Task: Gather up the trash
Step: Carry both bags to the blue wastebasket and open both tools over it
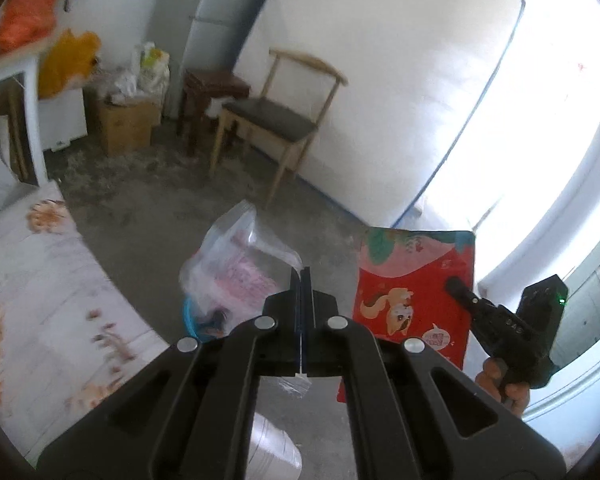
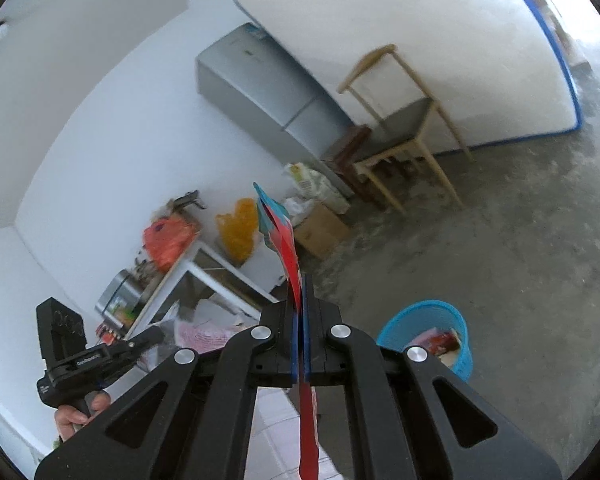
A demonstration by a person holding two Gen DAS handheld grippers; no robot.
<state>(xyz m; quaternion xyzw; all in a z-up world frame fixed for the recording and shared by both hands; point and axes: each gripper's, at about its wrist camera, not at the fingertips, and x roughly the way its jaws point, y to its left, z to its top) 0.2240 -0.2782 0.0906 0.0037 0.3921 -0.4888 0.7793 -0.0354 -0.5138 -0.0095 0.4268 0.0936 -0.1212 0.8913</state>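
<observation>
While tilted downward, left tool (image 1: 301, 270) pinches clear bag (image 1: 236, 264); right tool (image 2: 299, 278) clamps red packet (image 2: 286, 240)

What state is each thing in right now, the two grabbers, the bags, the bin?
Left gripper: jaws shut on the clear plastic bag.
Clear plastic bag: held up off the floor, pink stuff inside.
Right gripper: jaws shut on the red packet.
Red packet: flat, held in the air.
Blue bin: upright on the floor, open, some trash inside.
Wooden chair: upright, seat bare.
Cardboard box: on the floor, open, stuffed.
</observation>
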